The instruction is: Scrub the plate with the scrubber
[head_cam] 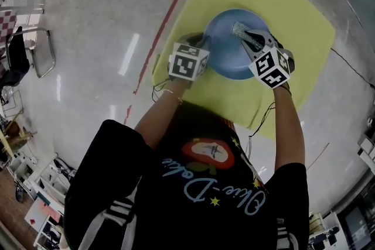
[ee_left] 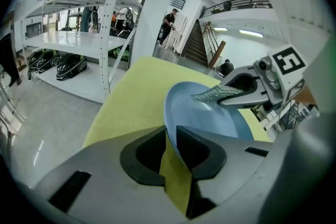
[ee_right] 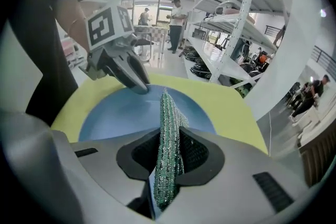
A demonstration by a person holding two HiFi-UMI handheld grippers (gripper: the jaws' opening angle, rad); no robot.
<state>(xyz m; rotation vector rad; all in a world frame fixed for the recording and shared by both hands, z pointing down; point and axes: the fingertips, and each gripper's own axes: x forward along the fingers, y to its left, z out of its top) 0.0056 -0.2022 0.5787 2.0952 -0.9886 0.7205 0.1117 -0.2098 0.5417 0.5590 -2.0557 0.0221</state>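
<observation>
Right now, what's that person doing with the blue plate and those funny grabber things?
A person is washing a plate using two hand-held grippers. The left gripper pinches the rim of the blue plate and tips it up off the yellow surface. The right gripper squeezes a sparkly green scrubber and holds it over the inside of the plate. I can't tell if it's touching.

A round blue plate lies under a sparkly green mesh scrubber.
</observation>
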